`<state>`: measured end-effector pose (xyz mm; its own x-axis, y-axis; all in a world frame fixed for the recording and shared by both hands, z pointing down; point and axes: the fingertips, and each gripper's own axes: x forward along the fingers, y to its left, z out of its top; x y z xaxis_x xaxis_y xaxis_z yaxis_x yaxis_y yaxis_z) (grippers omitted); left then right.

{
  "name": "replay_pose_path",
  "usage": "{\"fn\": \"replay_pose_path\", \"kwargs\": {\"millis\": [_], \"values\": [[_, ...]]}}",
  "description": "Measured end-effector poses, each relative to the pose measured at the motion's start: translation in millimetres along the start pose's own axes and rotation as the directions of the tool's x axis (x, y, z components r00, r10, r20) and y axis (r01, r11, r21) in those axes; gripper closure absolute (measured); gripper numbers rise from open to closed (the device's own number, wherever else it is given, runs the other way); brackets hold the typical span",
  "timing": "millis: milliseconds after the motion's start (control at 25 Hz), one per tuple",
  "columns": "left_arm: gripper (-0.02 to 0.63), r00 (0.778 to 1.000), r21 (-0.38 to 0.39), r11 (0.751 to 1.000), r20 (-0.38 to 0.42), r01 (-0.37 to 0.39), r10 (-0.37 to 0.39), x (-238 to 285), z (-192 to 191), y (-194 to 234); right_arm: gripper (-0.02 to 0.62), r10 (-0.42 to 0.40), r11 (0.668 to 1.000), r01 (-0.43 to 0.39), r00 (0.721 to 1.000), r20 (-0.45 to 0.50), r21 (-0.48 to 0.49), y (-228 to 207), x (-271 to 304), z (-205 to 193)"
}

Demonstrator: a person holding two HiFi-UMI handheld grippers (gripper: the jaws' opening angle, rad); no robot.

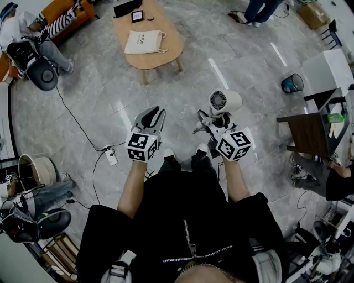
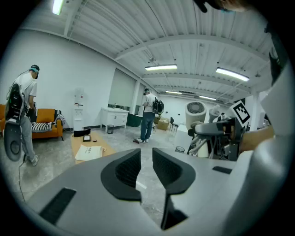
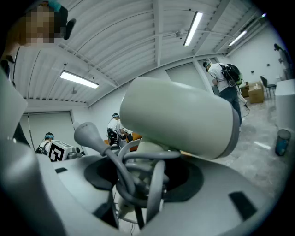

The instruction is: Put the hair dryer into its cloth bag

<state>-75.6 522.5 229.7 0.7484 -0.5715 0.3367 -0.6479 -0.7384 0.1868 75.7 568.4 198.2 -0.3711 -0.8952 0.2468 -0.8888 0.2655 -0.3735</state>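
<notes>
A white hair dryer stands upright in my right gripper, which is shut on its handle, the grey cord looped around the handle. In the right gripper view the dryer's barrel fills the middle above the gripper, with the plug sticking out to the left. My left gripper is held beside it over the floor, its jaws a narrow gap apart with nothing between them. The cream cloth bag lies flat on a wooden table some way ahead; the left gripper view shows the bag too.
A small black tablet lies on the table behind the bag. A power strip and cables cross the floor at the left. A blue bin and a dark desk stand at the right. People stand around, near an orange sofa.
</notes>
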Motion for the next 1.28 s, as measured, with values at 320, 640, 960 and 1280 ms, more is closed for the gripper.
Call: {"fn": "replay_pose_path", "kwargs": {"millis": [320, 640, 960, 1280], "values": [[0.52, 0.999, 0.01, 1.0, 0.023, 0.023, -0.023, -20.8, -3.5, 19.4, 0.328, -0.018, 1.0, 0.018, 1.0, 0.003, -0.017, 30.8, 5.9, -19.1], [0.52, 0.999, 0.006, 0.999, 0.024, 0.046, -0.046, -30.9, -8.6, 21.1, 0.327, 0.0, 1.0, 0.001, 0.999, 0.032, -0.03, 47.3, 6.8, -8.5], [0.52, 0.998, 0.004, 0.999, 0.027, 0.052, -0.052, -41.9, -14.3, 36.9, 0.325, 0.006, 1.0, -0.005, 1.0, 0.025, -0.012, 66.8, 15.4, -19.7], [0.52, 0.997, -0.009, 0.998, 0.018, 0.069, -0.069, -18.3, -12.3, 51.9, 0.325, 0.008, 1.0, -0.008, 1.0, 0.001, -0.022, 58.9, 40.2, -19.6]]}}
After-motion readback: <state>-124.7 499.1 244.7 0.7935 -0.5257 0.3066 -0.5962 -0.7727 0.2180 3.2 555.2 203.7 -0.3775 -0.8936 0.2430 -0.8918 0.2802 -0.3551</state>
